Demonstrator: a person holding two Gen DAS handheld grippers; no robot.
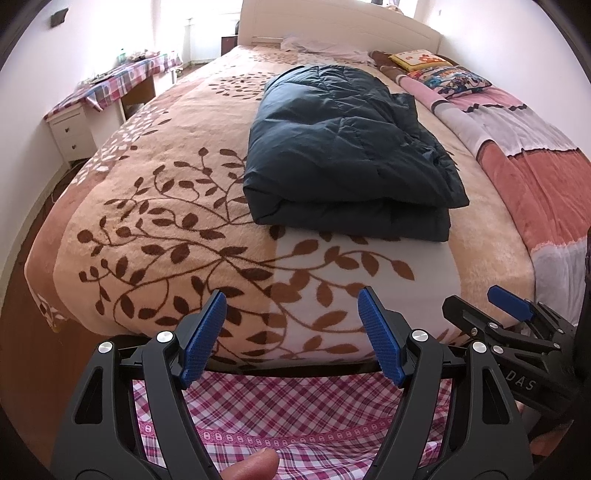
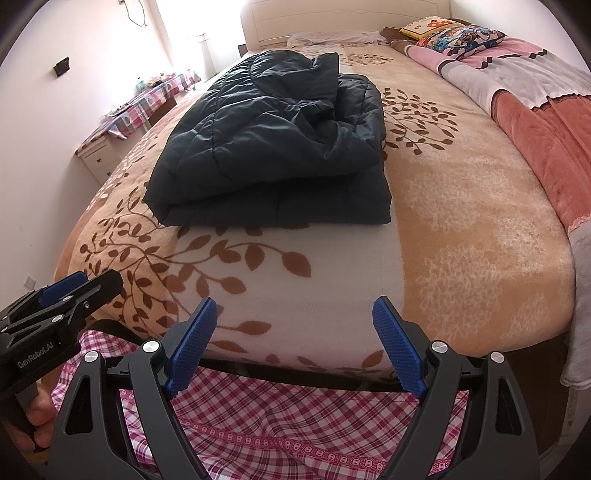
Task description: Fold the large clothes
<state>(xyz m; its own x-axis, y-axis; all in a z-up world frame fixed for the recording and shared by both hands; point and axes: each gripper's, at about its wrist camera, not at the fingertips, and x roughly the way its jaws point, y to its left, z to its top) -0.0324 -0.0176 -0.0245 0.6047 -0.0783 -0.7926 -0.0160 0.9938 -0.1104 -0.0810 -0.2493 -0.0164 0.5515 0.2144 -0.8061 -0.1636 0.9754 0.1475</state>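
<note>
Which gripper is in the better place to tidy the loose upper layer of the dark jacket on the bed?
Probably the right gripper. The folded dark jacket has its rumpled, raised flap on its right side, nearer that gripper. The left gripper faces the smoother left part. Both jaws are open and empty, short of the jacket.

Light: bright daylight from the window (image 1: 207, 33) behind the headboard (image 2: 332, 18).
Glare: window and upper walls blown out white.
Shadows: soft, under the folded jacket (image 1: 343, 147).
Distortion: strong fisheye bending, dark vignette corners.
Focus: sharp throughout.
</note>
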